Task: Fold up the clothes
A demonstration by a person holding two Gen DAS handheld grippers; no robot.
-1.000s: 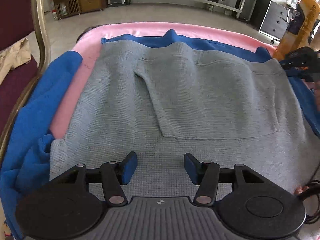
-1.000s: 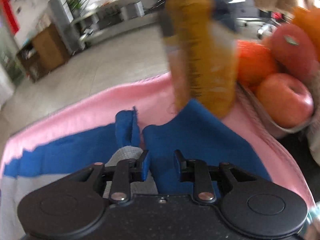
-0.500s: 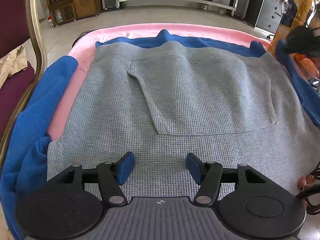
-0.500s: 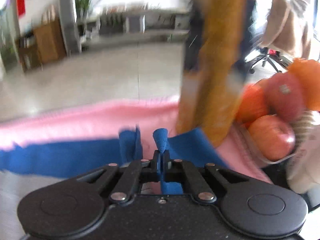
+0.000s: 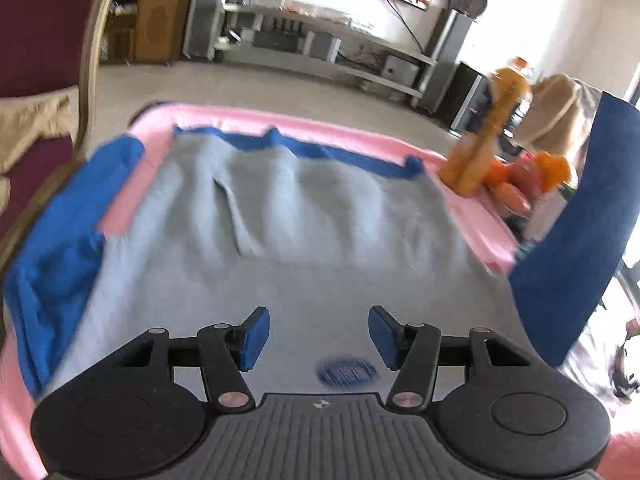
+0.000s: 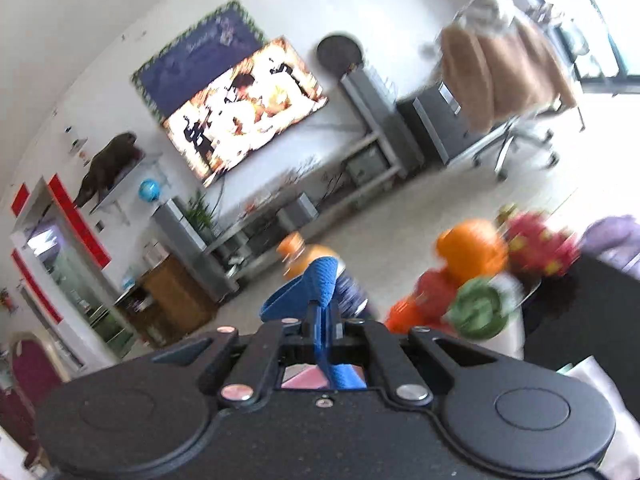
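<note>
A grey knit hoodie (image 5: 304, 248) lies flat, pocket up, on a pink cloth (image 5: 280, 118). Its blue sleeve (image 5: 576, 232) rises at the right in the left wrist view, lifted off the table. My left gripper (image 5: 318, 338) is open and empty, low over the hoodie's near hem. My right gripper (image 6: 322, 316) is shut on the blue sleeve fabric (image 6: 316, 284), held high and tilted, looking out at the room. Another blue sleeve (image 5: 68, 240) lies bunched at the left.
An orange drink bottle (image 5: 488, 140) and a bowl of fruit (image 5: 524, 180) stand at the table's right edge, seen also in the right wrist view (image 6: 464, 280). A dark red chair (image 5: 36, 60) with a gold frame stands at the left.
My right gripper, shut on the blue sleeve, has lifted it up and tilted away from the table. The left gripper has pulled back and risen a little, still open.
</note>
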